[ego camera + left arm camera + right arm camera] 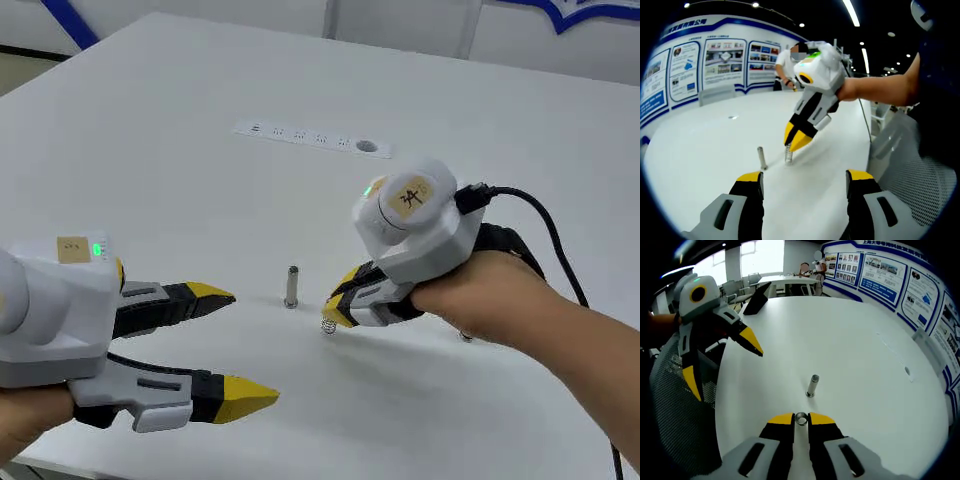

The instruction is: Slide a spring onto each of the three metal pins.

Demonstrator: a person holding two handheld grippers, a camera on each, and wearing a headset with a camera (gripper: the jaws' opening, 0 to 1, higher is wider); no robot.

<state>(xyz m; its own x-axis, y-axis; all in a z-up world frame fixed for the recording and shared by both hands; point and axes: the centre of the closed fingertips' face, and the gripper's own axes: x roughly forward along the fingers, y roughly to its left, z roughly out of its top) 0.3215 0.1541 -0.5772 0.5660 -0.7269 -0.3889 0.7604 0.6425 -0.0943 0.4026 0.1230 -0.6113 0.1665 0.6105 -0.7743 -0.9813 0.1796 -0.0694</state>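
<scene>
While the left gripper (253,347) hovers nearest with jaws spread wide, the right gripper (331,314) pinches a spring (328,326) standing on the white table (150,150) just beside an upright metal pin (292,287), a power strip (312,138) lying beyond

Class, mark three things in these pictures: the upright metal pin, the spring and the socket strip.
metal pin (291,286), head view, middle of its shaft.
spring (788,155), left gripper view, middle of its coils.
socket strip (312,138), head view, middle of its top face.
</scene>
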